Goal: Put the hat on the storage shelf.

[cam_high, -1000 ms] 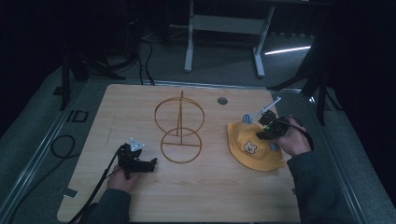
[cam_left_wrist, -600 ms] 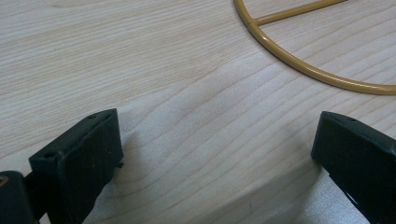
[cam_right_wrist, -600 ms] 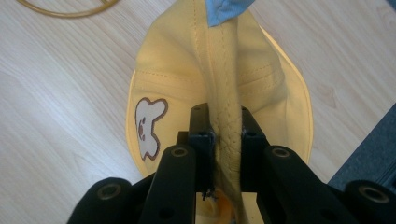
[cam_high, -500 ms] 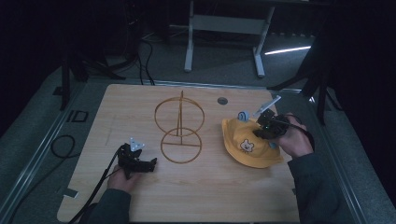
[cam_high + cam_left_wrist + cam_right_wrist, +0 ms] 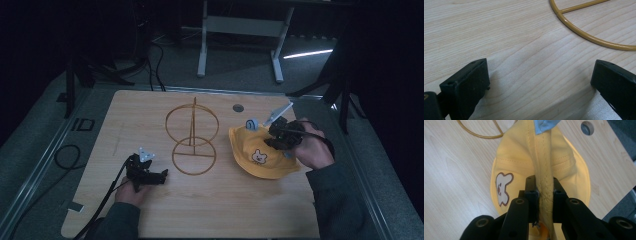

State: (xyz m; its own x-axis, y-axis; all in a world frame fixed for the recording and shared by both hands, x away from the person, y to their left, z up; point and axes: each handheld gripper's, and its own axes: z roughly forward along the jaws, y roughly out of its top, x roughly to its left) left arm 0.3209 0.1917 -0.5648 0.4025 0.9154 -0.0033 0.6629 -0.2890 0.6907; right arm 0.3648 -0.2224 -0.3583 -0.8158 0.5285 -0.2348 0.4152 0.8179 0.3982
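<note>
Dim high view; gripper views bright, sharp

"ID" marking (image 5: 86,124) on grey mat beside the table, left edge

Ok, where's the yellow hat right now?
In the high view the yellow hat sits on the table's right side, just right of the gold wire stand, its crown pinched in the right gripper.

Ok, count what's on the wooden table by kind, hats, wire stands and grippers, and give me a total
Yellow fabric hat with a cartoon patch: 1, pinched in the right gripper
Gold wire stand with two rings: 1
Black two-jaw grippers: 2, the left gripper open on the table
Total: 4
</note>
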